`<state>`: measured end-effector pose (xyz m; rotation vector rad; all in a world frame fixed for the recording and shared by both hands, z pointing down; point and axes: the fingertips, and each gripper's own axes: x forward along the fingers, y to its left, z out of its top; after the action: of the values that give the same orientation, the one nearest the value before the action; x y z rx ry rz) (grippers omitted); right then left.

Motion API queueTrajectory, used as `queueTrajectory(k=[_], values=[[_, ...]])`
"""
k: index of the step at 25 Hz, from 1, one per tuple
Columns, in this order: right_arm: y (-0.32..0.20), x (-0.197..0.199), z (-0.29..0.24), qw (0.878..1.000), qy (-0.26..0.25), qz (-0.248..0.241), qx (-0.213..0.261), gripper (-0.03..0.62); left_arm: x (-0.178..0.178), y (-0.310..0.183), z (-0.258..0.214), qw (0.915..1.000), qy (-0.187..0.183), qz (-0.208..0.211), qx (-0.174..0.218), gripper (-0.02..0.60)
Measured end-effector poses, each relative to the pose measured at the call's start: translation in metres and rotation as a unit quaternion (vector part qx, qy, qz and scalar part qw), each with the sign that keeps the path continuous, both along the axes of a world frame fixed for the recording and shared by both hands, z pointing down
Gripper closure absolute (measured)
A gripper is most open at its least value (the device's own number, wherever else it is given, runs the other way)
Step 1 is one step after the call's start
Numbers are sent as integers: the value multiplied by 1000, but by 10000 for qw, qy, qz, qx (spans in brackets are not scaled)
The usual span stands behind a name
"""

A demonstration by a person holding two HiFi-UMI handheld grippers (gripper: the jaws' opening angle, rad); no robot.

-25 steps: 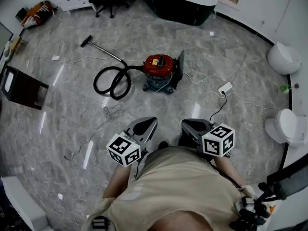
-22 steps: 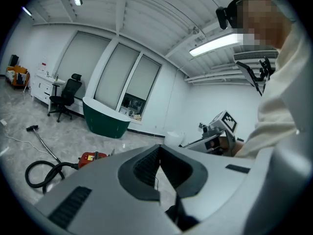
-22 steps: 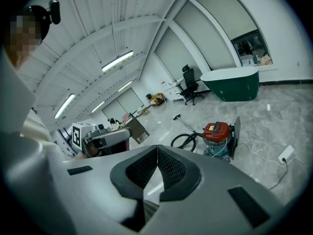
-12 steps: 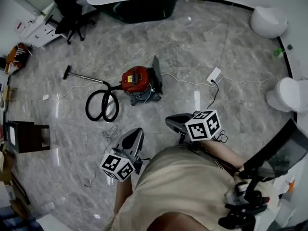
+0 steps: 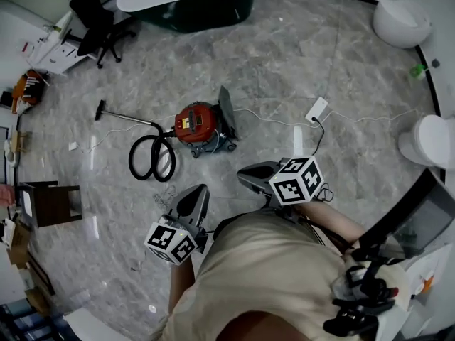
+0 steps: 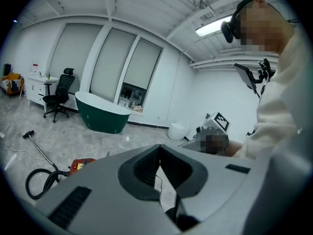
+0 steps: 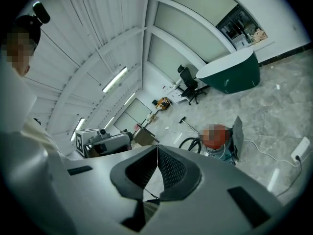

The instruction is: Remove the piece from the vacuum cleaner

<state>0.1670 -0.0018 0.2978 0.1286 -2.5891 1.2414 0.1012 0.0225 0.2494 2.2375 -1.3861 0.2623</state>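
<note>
Two grippers, the left gripper (image 5: 197,190) and the right gripper (image 5: 247,175), both have their jaws pressed together and hold nothing, above a grey marble floor (image 5: 298,55). One dark green bathtub (image 5: 192,2) stands at the far side. One red vacuum cleaner (image 5: 195,123) sits on the floor well ahead of both grippers, with one coiled black hose (image 5: 151,158) beside it and one white power strip (image 5: 317,109) nearby.

One vacuum cleaner (image 5: 195,121), two claws (image 5: 197,190) (image 5: 242,174)

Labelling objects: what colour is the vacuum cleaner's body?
Red. The vacuum cleaner shows best in the head view.
</note>
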Motion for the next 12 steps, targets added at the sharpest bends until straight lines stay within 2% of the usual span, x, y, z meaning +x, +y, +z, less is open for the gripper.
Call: queueTrajectory(k=[5,12], values=[[-22,18,7,9998,28,169,-73,591,12,-11,7,9998,-182,51,-115,577],[-29,3,16,9998,186,38,-73,591,-2,-25,15,9995,-299,108,-54,577]])
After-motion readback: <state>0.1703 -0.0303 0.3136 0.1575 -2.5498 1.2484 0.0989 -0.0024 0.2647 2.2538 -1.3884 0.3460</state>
